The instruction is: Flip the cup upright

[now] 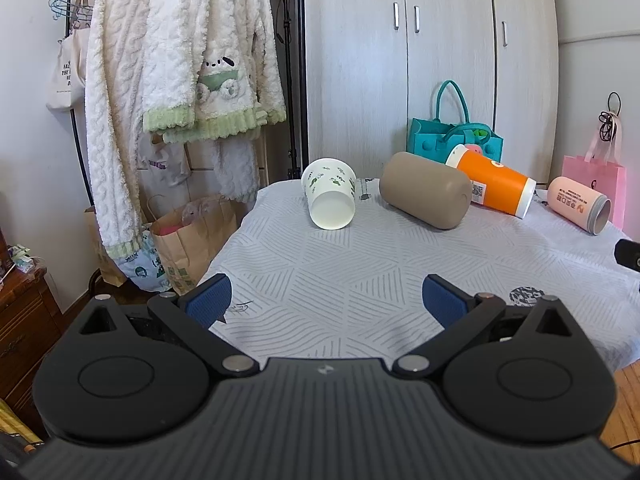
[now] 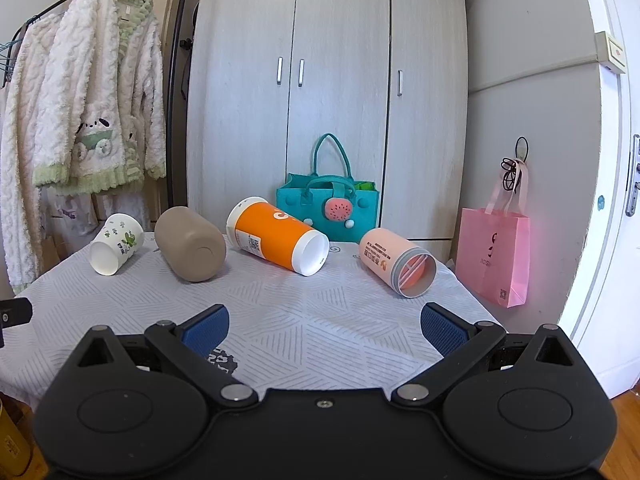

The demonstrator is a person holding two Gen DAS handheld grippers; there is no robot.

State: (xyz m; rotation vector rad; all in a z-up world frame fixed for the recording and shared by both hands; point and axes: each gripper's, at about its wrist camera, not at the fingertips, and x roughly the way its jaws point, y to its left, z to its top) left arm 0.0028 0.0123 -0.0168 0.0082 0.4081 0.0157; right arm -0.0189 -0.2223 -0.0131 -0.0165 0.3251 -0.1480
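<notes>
Several cups lie on their sides along the far part of a cloth-covered table (image 1: 360, 280). A white cup with green prints (image 1: 330, 198) (image 2: 116, 244) is leftmost. Beside it lie a beige cup (image 1: 426, 196) (image 2: 190, 244), an orange and white cup (image 1: 494, 186) (image 2: 280, 238) and a pink cup (image 1: 580, 204) (image 2: 396, 262) with its open mouth facing me. My left gripper (image 1: 326, 300) is open and empty above the near table, in front of the white cup. My right gripper (image 2: 324, 330) is open and empty, in front of the orange and pink cups.
A teal felt bag (image 2: 328, 212) stands behind the cups against a wardrobe (image 2: 328, 80). A pink shopping bag (image 2: 494, 256) hangs off the table's right. A rack of fluffy clothes (image 1: 168, 80) and paper bags (image 1: 188, 236) stand at the left.
</notes>
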